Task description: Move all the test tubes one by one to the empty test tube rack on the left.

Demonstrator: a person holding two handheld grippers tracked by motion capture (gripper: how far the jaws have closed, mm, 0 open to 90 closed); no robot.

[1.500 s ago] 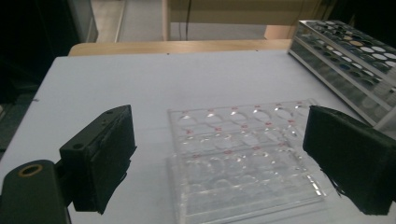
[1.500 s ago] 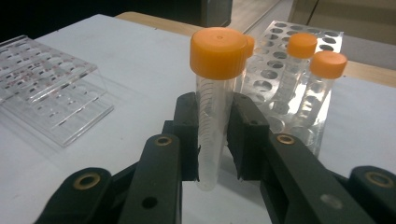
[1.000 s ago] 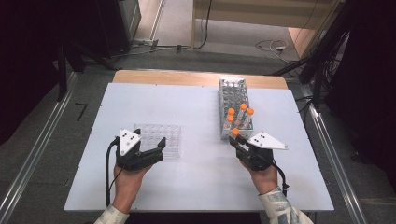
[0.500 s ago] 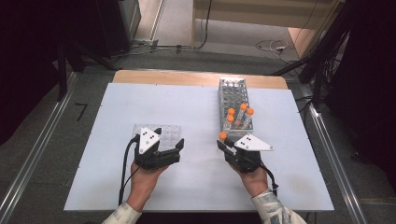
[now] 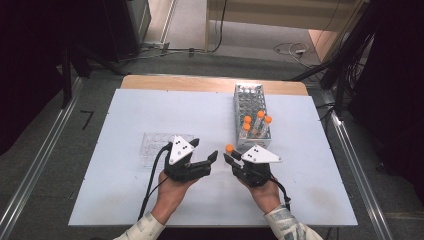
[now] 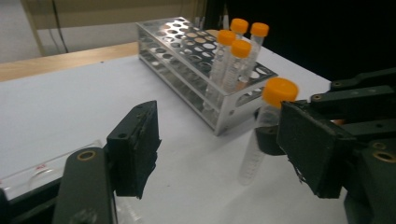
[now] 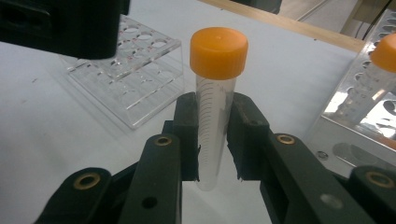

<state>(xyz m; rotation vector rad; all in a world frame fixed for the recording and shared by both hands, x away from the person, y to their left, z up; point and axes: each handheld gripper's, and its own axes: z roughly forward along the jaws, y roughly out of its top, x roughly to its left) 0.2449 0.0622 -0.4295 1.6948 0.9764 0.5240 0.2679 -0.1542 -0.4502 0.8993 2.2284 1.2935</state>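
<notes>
Your left gripper (image 5: 212, 159) stands apart with nothing between its jaws, which have just been closing; your right gripper (image 7: 212, 140) is clamped on one orange-capped tube (image 7: 215, 98), upright between its pads above the table (image 5: 125, 200). Count one clear tray (image 5: 152, 145) at the left, then the held tube, then one metal rack (image 5: 250, 100) with four capped tubes (image 5: 254, 122).

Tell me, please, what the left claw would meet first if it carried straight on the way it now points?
Most likely the orange-capped tube held upright in the right claw: in the left gripper view it stands just ahead of the left claw, near its right-hand jaw. Depth is uncertain; it might slip past towards the metal tube rack.
</notes>
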